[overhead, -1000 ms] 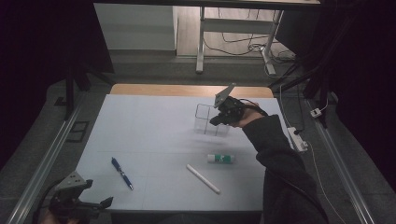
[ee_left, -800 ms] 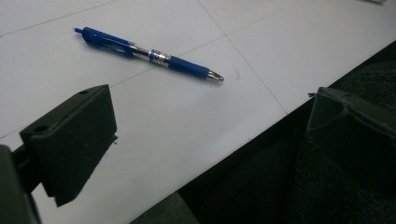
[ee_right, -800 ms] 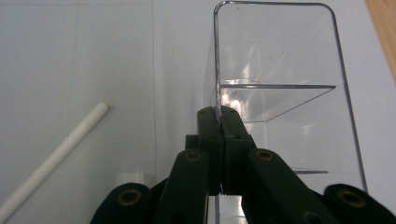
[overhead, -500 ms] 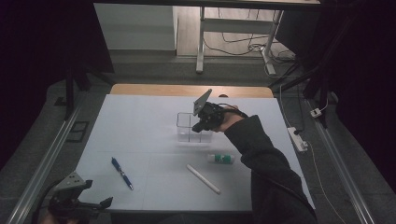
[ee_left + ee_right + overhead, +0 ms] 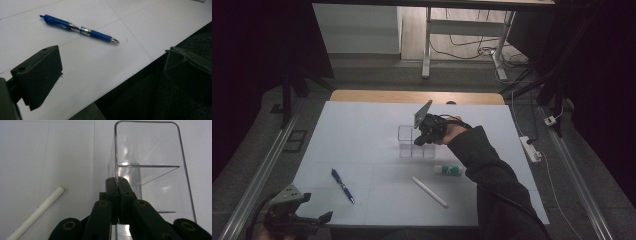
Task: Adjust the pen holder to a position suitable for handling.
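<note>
A clear plastic organizer (image 5: pixel 411 145) with dividers stands at the middle of the white table sheet (image 5: pixel 362 130). My right gripper (image 5: pixel 419 140) is shut on its thin side wall. In the right gripper view the jaws (image 5: pixel 117 180) pinch that wall's top edge, and the clear organizer (image 5: pixel 150 170) stretches away from them. A blue pen (image 5: pixel 343 185) lies near the front left. My left gripper (image 5: pixel 319 218) hovers open at the table's front left corner. Its jaws (image 5: pixel 112 72) stand wide apart, with the blue pen (image 5: pixel 80 28) beyond them.
A white stick (image 5: pixel 429 191) lies on the sheet in front of the organizer, and shows as a white stick (image 5: pixel 37 212) left of my right jaws. A small white and green tube (image 5: pixel 448 170) lies by my right sleeve. A power strip (image 5: pixel 531 149) sits off the right edge.
My right gripper has carried the clear organizer to the left and nearer, lower toward the sheet. The left gripper has stayed put.
</note>
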### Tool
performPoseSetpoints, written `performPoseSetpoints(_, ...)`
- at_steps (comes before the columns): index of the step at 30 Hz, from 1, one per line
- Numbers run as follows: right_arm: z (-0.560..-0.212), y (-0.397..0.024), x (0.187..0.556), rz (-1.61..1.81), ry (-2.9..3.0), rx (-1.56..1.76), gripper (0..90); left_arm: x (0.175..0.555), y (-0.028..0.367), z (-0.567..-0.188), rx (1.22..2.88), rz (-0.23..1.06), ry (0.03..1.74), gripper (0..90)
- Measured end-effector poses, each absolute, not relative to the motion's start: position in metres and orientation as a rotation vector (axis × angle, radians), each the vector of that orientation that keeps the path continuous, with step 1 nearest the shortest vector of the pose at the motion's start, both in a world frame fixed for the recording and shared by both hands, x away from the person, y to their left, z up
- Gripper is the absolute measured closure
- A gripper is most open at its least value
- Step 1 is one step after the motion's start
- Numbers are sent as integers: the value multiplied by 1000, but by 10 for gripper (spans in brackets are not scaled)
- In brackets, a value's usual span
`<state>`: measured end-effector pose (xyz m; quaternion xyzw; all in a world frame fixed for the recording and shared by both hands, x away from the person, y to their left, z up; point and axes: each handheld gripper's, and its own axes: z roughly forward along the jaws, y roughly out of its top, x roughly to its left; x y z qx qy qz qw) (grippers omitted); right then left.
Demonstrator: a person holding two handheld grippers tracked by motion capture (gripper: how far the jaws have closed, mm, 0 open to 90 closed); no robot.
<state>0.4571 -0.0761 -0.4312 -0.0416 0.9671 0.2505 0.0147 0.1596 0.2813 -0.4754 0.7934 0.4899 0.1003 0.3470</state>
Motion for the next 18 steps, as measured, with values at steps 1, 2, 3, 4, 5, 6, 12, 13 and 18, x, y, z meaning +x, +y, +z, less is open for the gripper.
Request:
performPoseSetpoints(1, -432, -76, 458, 778, 3010, -130, 890, 160, 281, -475, 2058, 260, 1271, 19)
performPoseSetpoints(2, -434, -75, 457, 795, 3007, -117, 890, 160, 281, -475, 2058, 260, 1271, 19)
performPoseSetpoints(3, -434, -75, 458, 786, 3007, -125, 890, 160, 281, -475, 2058, 260, 1271, 19)
performPoseSetpoints(4, -436, -75, 458, 789, 3007, -126, 889, 160, 281, -475, 2057, 260, 1271, 19)
performPoseSetpoints(5, -435, -76, 458, 769, 3011, -122, 889, 160, 281, -475, 2057, 260, 1271, 18)
performPoseSetpoints(6, -435, -76, 458, 770, 3011, -120, 889, 160, 281, -475, 2058, 260, 1271, 19)
performPoseSetpoints(12, -437, -79, 457, 817, 2996, -106, 876, 160, 281, -475, 2059, 261, 1270, 18)
performPoseSetpoints(13, -437, -79, 457, 807, 2994, -109, 874, 160, 281, -475, 2059, 261, 1270, 18)
performPoseSetpoints(18, -432, -78, 452, 864, 2970, -73, 796, 160, 281, -475, 2061, 262, 1270, 18)
